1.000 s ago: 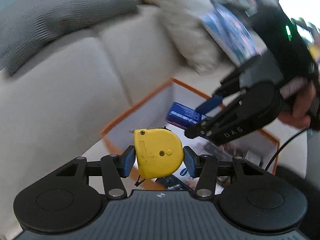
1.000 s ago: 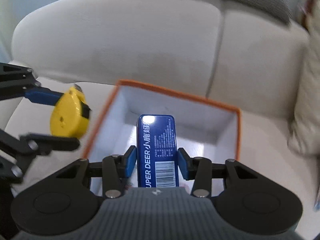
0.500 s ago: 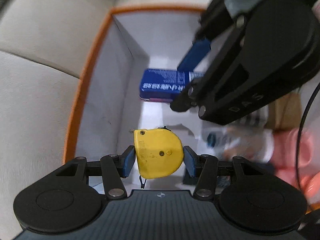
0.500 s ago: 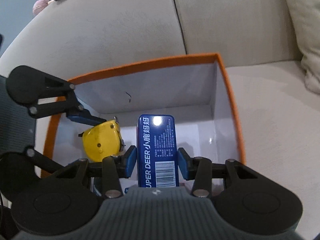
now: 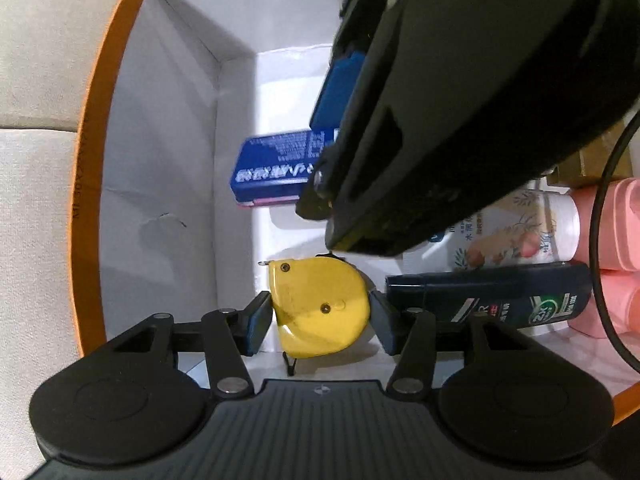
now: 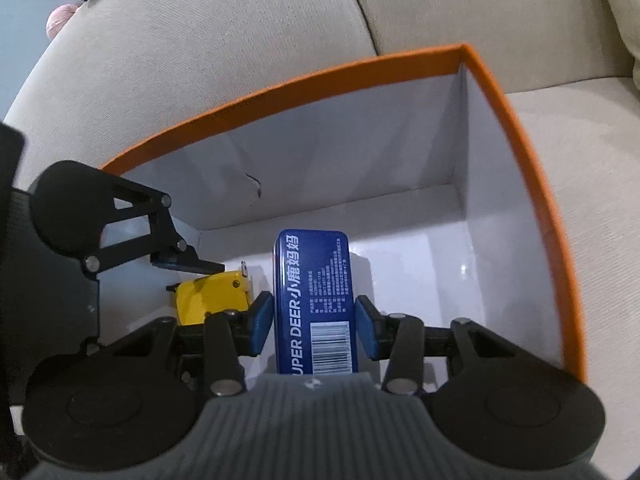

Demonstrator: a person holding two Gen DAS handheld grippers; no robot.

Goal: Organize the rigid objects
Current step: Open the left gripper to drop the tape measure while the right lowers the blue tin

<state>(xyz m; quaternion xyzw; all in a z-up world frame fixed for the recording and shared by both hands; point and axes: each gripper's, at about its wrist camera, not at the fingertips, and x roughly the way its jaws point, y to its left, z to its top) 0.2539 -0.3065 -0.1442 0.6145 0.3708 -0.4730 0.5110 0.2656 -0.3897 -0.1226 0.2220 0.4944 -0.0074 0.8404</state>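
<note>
Here, at the far left of the left wrist view, pale sofa fabric (image 5: pixel 36 80) runs up to the orange rim of an open box (image 5: pixel 100 128), whose inside walls and floor are white. One wall carries a small dark scuff and a dent.

Low in the box, close to that wall, sits the yellow tape measure (image 5: pixel 320 308). It is a D-shaped plastic case with one flat side and one rounded side, two small screws on its face, a metal tab at the upper corner and a thin black loop hanging beneath. It lies tilted between the blue pads of the left gripper (image 5: pixel 318 316). The jaws have just been opening, and the pads now sit loosely at its sides rather than pressing, with a slim gap showing at the right pad.

Beyond it, further into the box, is the blue tin (image 5: pixel 276 168), a flat rounded-corner rectangle with white print. To the right lie a dark bottle (image 5: pixel 500 296) on its side, a white bottle with a flower pattern (image 5: pixel 520 224) and something pink (image 5: pixel 620 232).

From the right wrist view, the tape measure peeks out at the left beside the left gripper's linkage. In the centre, the right gripper (image 6: pixel 314 320) is clamped on the tin's long sides, holding it lengthwise just above the white floor. "SUPER DEER" lettering and a barcode face the camera. The orange rim curves down the right.
</note>
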